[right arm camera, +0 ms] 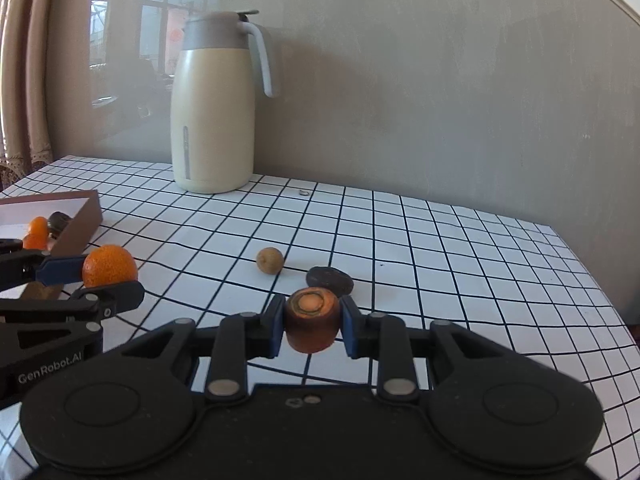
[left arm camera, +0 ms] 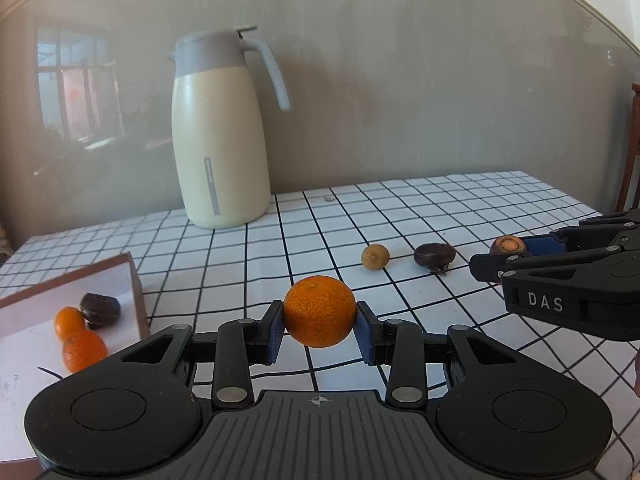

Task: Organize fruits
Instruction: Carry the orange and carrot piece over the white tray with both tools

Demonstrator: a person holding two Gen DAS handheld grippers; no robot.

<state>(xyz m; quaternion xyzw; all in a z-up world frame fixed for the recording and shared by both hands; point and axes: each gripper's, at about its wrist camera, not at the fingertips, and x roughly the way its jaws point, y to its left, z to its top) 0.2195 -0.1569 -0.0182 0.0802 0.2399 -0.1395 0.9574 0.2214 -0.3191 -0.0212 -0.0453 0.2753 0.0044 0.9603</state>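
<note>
My left gripper point(left arm camera: 319, 322) is shut on a small orange mandarin point(left arm camera: 319, 311) and holds it above the checked tablecloth; the mandarin also shows in the right wrist view point(right arm camera: 109, 266). My right gripper point(right arm camera: 312, 322) is shut on a carrot stub point(right arm camera: 311, 318), seen at the right edge of the left wrist view point(left arm camera: 508, 245). A brown-walled white tray point(left arm camera: 136, 280) at the left holds two mandarins point(left arm camera: 80, 342) and a dark chestnut-like fruit point(left arm camera: 100, 309). A small tan round fruit point(left arm camera: 375, 256) and a dark brown fruit point(left arm camera: 434, 255) lie loose on the cloth.
A tall cream and grey thermos jug point(left arm camera: 218, 132) stands at the back by the wall. A small ring-like bit point(right arm camera: 304, 191) lies near it. The table edge point(right arm camera: 600, 300) runs along the right side. A wooden chair point(left arm camera: 632, 148) stands beyond it.
</note>
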